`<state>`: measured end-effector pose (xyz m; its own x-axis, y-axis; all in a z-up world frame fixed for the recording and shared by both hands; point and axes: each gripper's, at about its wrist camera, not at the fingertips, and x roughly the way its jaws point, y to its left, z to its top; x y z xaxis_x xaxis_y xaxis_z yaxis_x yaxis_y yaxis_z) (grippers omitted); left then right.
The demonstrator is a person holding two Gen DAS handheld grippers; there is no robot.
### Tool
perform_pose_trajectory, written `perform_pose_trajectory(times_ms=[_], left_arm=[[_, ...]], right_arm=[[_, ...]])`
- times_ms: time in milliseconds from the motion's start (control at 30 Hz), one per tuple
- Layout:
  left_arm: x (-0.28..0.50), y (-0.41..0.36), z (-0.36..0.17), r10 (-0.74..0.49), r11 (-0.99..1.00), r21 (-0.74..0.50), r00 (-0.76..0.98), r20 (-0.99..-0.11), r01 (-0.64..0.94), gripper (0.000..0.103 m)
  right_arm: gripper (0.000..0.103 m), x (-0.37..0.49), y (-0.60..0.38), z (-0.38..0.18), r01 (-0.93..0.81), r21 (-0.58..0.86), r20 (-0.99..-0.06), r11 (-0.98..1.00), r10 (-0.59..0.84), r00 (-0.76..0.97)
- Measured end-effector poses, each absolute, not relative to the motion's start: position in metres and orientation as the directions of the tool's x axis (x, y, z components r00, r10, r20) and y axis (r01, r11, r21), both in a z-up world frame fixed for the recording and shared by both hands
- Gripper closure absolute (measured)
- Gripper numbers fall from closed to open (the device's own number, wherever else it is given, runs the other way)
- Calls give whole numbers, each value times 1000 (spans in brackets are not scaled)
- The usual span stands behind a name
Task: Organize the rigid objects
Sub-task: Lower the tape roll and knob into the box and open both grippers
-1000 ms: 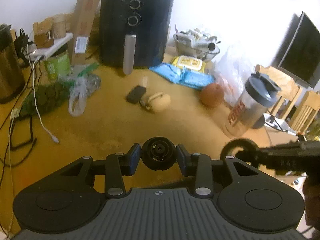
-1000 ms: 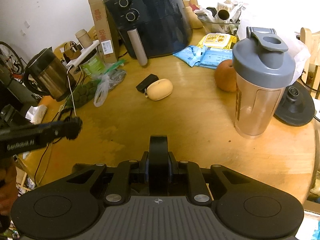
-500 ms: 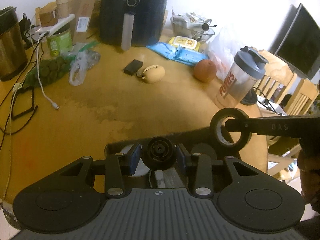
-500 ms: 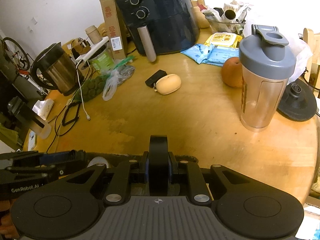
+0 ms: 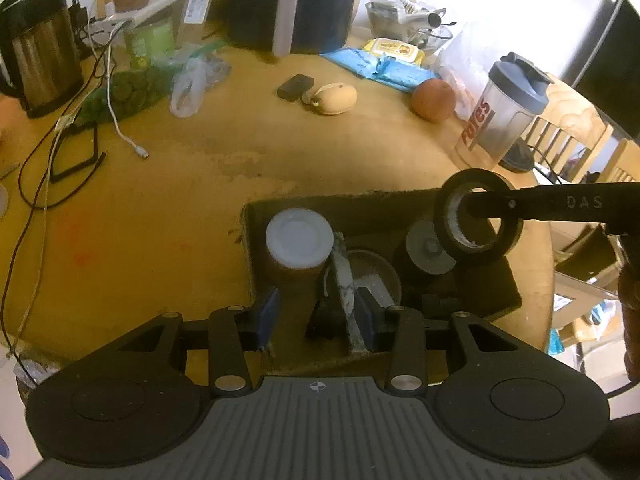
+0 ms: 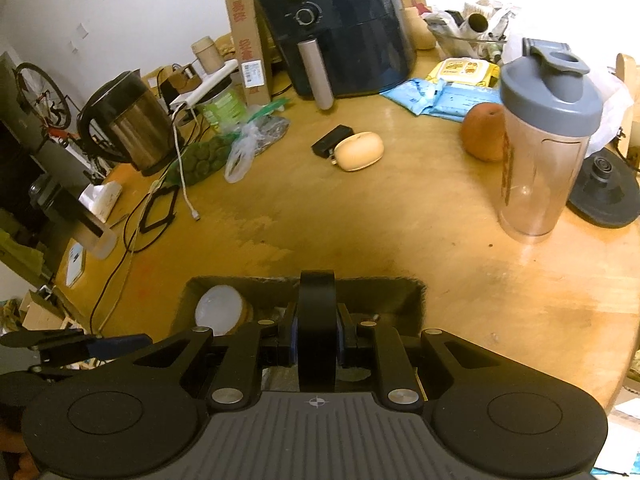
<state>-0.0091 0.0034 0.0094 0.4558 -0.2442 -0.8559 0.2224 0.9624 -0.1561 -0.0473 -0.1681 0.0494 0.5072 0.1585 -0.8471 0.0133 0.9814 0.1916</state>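
The right tool (image 6: 316,342) grips a black tape roll (image 6: 317,320) on edge, hole axis sideways, above the bin (image 5: 360,200); the left tool (image 5: 316,314) is spread apart, empty.

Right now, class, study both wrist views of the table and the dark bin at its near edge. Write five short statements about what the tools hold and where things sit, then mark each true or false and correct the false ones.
1. The right tool is shut on a black tape roll. True.
2. The left tool grips a black knob. False: its fingers are apart and hold nothing.
3. A white-lidded jar stands inside the dark bin. True.
4. The shaker bottle lies on its side. False: it stands upright on the table.
5. The kettle sits beside the shaker bottle. False: it is at the table's far left.
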Motion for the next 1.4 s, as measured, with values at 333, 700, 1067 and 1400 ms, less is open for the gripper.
perform_pose_trajectory(times_ms=[333, 700, 1067, 1400], left_arm=[[-21, 12, 15, -235, 967, -155, 476, -847, 200, 62], [-24, 28, 20, -205, 978, -159, 499, -842, 133, 62], [-26, 23, 12, -213, 977, -172, 471, -856, 128, 62], [-19, 8, 8, -237, 970, -181, 442, -865, 166, 62]], right_arm=[[83, -44, -142, 55, -58, 179, -836, 982, 183, 517], [30, -26, -117, 49, -127, 146, -860, 981, 189, 474], [0, -35, -114, 35, -132, 102, -898, 986, 148, 415], [0, -47, -133, 27, -88, 56, -909, 995, 87, 407]])
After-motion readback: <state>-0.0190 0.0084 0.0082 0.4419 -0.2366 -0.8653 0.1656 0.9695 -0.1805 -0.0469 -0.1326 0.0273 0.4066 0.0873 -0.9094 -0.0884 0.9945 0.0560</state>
